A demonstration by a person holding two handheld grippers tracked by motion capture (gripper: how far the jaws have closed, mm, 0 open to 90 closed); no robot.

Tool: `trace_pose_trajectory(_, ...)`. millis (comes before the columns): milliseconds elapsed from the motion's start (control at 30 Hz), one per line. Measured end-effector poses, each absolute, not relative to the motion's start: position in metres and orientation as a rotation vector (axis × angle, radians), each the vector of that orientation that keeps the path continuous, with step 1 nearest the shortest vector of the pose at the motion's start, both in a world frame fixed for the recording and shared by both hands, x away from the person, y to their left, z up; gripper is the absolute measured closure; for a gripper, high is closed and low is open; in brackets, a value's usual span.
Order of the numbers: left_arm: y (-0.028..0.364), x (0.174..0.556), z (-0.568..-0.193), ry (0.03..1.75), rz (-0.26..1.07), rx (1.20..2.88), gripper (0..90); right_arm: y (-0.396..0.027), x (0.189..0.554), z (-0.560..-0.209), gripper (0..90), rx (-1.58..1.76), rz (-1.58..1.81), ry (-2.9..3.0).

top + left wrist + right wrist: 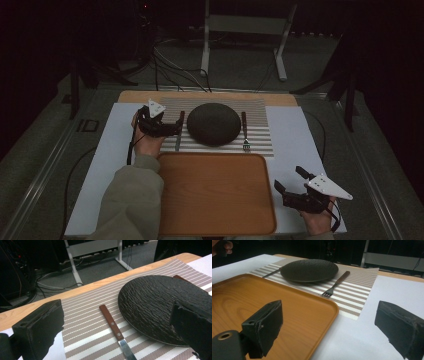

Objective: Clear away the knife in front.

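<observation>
A dark round plate (214,124) (155,310) (309,270) sits in the middle of a striped placemat (260,135) (85,322). A wood-handled knife (177,144) (111,321) lies to its left and a fork (245,132) (337,283) to its right. My left gripper (177,125) (117,323) is open just above the knife, one jaw on each side of the handle, not touching it. My right gripper (289,178) (332,325) is open over the white table cover, beside the right edge of an orange wooden tray (215,192) (262,297).
A white cover (295,135) lies over the wooden table (210,94); the far edge of the wood shows behind the placemat. On the floor beyond stand a white metal frame (245,30) and loose cables (175,70).
</observation>
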State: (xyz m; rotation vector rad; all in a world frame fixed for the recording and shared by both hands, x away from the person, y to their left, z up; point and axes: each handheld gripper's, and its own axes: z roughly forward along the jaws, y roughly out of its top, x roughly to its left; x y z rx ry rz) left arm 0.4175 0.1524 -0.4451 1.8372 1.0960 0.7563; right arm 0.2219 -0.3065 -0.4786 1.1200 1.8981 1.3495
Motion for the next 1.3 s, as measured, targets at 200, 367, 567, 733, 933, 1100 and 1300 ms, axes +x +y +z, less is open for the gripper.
trace_pose_trajectory(200, 0.149, 0.424, -0.448, 1.117, 0.746, 1.827, 0.0, -0.306, 0.222, -0.479, 7.9, 1.126, 1.351, 1.898)
trace_pose_trajectory(367, 0.147, 0.428, -0.451, 1.149, 0.737, 1.830, 0.2, -0.306, 0.222, -0.479, 7.9, 1.127, 1.352, 1.899)
trace_pose_trajectory(567, 0.143, 0.434, -0.456, 1.180, 0.739, 1.823, 0.8, -0.307, 0.222, -0.479, 7.9, 1.129, 1.355, 1.897)
trace_pose_trajectory(733, 0.142, 0.438, -0.458, 1.192, 0.744, 1.822, 1.3, -0.307, 0.223, -0.480, 7.9, 1.132, 1.357, 1.897)
trace_pose_trajectory(933, 0.144, 0.442, -0.460, 1.222, 0.731, 1.822, 1.4, -0.306, 0.224, -0.480, 7.9, 1.132, 1.359, 1.899)
trace_pose_trajectory(1100, 0.143, 0.445, -0.461, 1.230, 0.742, 1.839, 1.5, -0.307, 0.223, -0.480, 7.9, 1.137, 1.360, 1.894)
trace_pose_trajectory(1300, 0.140, 0.449, -0.462, 1.245, 0.747, 1.860, 3.8, -0.307, 0.223, -0.480, 7.9, 1.135, 1.357, 1.895)
